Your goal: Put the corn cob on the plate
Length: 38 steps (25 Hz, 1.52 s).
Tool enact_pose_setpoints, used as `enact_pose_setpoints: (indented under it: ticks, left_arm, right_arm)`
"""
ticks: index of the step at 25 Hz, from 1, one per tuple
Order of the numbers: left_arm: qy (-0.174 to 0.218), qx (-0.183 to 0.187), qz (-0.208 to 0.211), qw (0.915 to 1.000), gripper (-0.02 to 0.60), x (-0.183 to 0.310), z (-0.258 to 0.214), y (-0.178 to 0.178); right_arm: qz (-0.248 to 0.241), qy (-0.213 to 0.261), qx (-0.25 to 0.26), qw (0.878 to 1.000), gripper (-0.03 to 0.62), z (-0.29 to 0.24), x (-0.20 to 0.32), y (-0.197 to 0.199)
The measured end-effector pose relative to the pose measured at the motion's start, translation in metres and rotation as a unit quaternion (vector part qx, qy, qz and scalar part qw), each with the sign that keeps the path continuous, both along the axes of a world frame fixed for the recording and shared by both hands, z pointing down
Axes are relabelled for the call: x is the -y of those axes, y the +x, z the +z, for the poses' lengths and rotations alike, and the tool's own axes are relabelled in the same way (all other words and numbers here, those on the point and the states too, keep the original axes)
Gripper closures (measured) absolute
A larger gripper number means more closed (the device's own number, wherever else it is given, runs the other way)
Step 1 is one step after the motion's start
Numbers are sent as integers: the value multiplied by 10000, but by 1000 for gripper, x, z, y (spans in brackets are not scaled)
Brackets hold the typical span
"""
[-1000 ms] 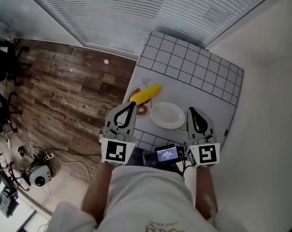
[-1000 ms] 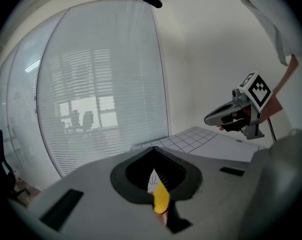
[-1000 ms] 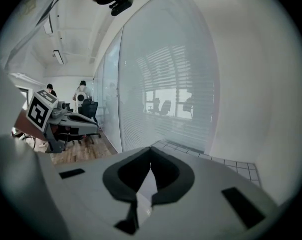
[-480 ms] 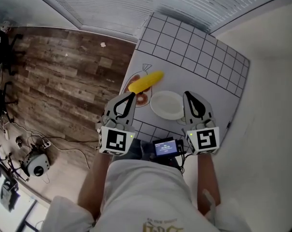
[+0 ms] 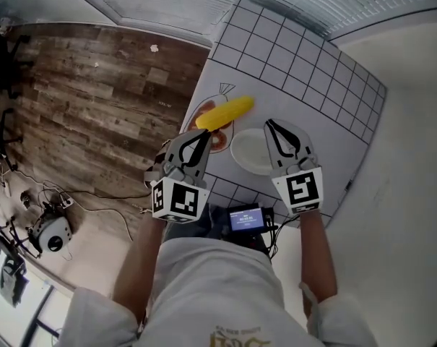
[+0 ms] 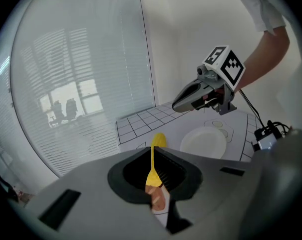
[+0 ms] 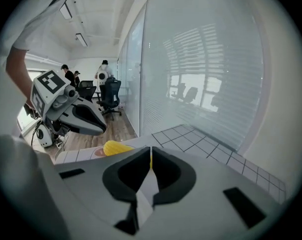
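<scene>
**Both jaws closed and empty, corn cob beside the plate**

Head view: A white bench [image 5: 297,56] with a black grid carries a yellow corn cob [image 5: 227,112] and a white plate [image 5: 243,150]. The corn cob lies on the bench just off the plate's rim, at about 11 o'clock from the plate, with its length running from 8 to 2 o'clock. It partly covers a reddish printed ring [image 5: 218,142] on the bench top. The left gripper [image 5: 203,137] sits at the cob's 7 o'clock, its tip close to the cob's near end. I cannot tell from here whether they touch. The right gripper [image 5: 269,126] covers the plate's 3 o'clock side. A small lit screen [image 5: 244,220] sits near the person's body, at 6 o'clock from the plate. A wooden floor [image 5: 95,85] lies off the bench at 9 o'clock.

Left gripper view: The jaws are pressed together with nothing held. The cob shows as a yellow strip through the slit between them and lies beyond their tip. The plate is at 2 o'clock from the tip, and the right gripper is above it.

Right gripper view: The jaws meet in a thin line and hold nothing. The cob lies at 10 o'clock from the tip, under the left gripper. People and office chairs [image 7: 111,95] stand far off at 10 o'clock.
</scene>
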<state>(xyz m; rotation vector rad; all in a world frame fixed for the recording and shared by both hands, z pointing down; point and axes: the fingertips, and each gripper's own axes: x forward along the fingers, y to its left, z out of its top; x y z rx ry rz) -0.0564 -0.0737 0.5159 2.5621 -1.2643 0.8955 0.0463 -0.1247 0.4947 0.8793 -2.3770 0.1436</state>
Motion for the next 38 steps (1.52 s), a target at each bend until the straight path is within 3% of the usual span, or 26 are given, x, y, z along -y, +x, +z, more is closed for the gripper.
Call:
enact_pose_setpoints:
  ticks: [4, 12, 18, 25, 33, 38]
  left_arm:
    - [-123, 206, 180, 9995, 561, 8, 15, -3]
    - [-736, 98, 458, 9962, 453, 13, 40, 1]
    - [-1003, 196, 697, 9923, 399, 9, 50, 28]
    - [-1184, 446, 1097, 9859, 363, 15, 64, 12]
    - [-1388, 370, 1152, 9829, 354, 16, 74, 11]
    - [-1591, 321, 1171, 9798, 347, 16, 80, 12]
  right_arm:
    - [-621, -105, -373, 9973, 582, 22, 0, -18]
    - [-1613, -452, -589, 9841, 455, 51, 7, -46]
    - [-2219, -626, -735, 9703, 365, 60, -5, -39]
    - [-3399, -578, -1373, 9286, 316, 81, -2, -67]
    - [-3879, -722, -1675, 9035, 290, 95, -2, -73]
    - [-4633, -517, -2396, 8516, 283, 116, -11, -75]
